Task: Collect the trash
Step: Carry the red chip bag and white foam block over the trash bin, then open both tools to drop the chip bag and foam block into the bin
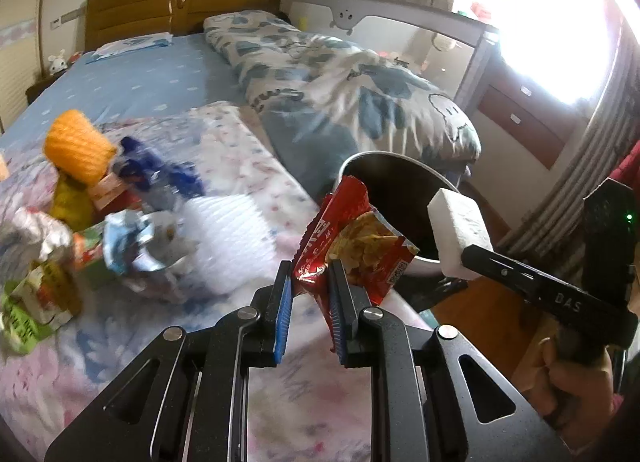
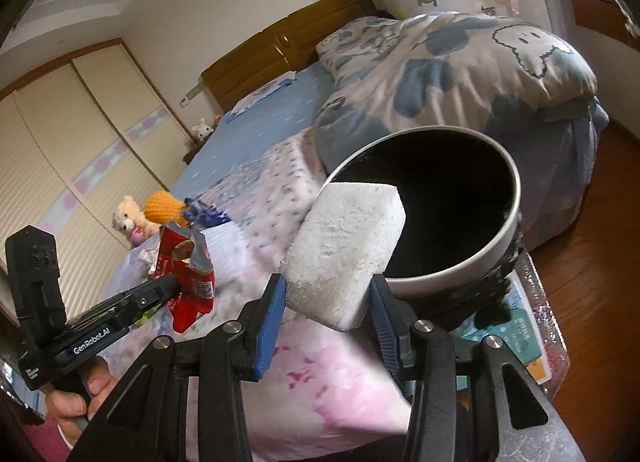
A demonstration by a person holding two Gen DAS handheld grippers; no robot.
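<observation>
Left wrist view: the left gripper has its blue-padded jaws clamped on a crumpled red foil snack wrapper, held above the edge of the floral pink blanket. Beyond the wrapper stands a round white-rimmed bin with a dark interior. A pile of mixed wrappers and cartons lies on the blanket to the left.

Right wrist view: the right gripper has its jaws clamped on a white rectangular foam block, positioned at the near rim of the bin.
</observation>
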